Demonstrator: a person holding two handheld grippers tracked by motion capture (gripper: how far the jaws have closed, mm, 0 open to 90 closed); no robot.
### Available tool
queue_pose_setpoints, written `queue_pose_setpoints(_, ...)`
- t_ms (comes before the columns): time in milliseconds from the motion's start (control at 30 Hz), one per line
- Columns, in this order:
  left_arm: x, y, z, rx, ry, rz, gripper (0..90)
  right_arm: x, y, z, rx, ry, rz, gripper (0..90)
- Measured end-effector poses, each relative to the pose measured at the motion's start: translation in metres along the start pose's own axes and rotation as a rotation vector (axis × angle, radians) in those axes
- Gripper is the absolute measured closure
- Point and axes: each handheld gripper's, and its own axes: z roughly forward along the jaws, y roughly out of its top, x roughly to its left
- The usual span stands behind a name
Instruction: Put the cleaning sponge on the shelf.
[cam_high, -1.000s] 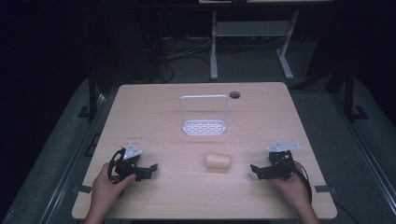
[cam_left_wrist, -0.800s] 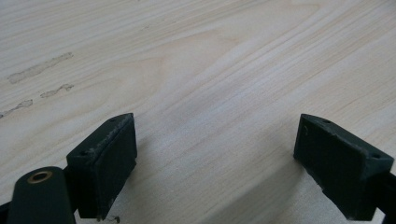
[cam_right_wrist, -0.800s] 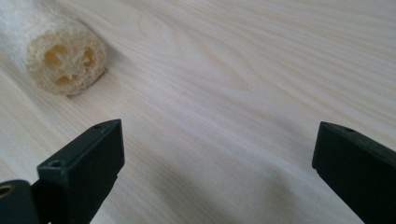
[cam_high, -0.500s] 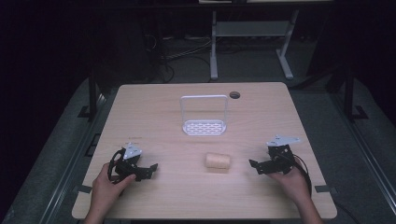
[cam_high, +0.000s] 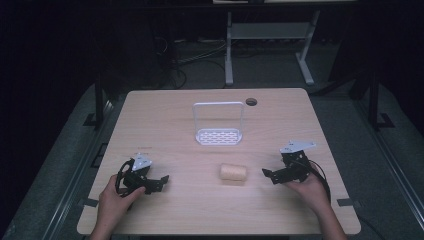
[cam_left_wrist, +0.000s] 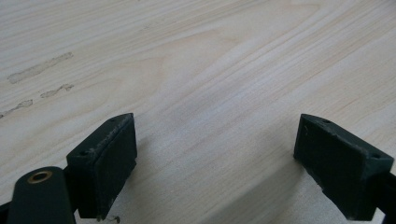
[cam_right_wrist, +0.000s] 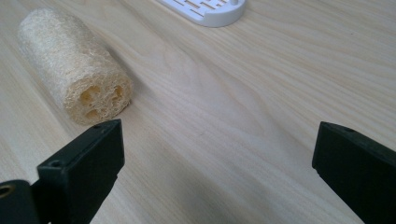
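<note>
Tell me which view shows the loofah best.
The right gripper view: the loofah lies close ahead of the open jaws, its fibrous side and holed end plain. The high view shows it small, a pale roll on the table between the grippers, in front of the white rack. The left gripper view looks at bare wood.

Right hand-held gripper (cam_high: 268, 175) perhaps nearer loofah (cam_high: 233, 172).

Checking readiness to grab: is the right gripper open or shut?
Open. In the right gripper view, the right gripper has its jaws spread wide with bare table between them; the loofah lies ahead, untouched.
</note>
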Motion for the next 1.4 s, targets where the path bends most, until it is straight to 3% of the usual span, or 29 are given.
queue_pose_setpoints(1400,0.000,0.000,0.000,0.000,0.000,0.000,12.7,0.021,0.034,0.018,-0.023,0.202,-0.113,2.1)
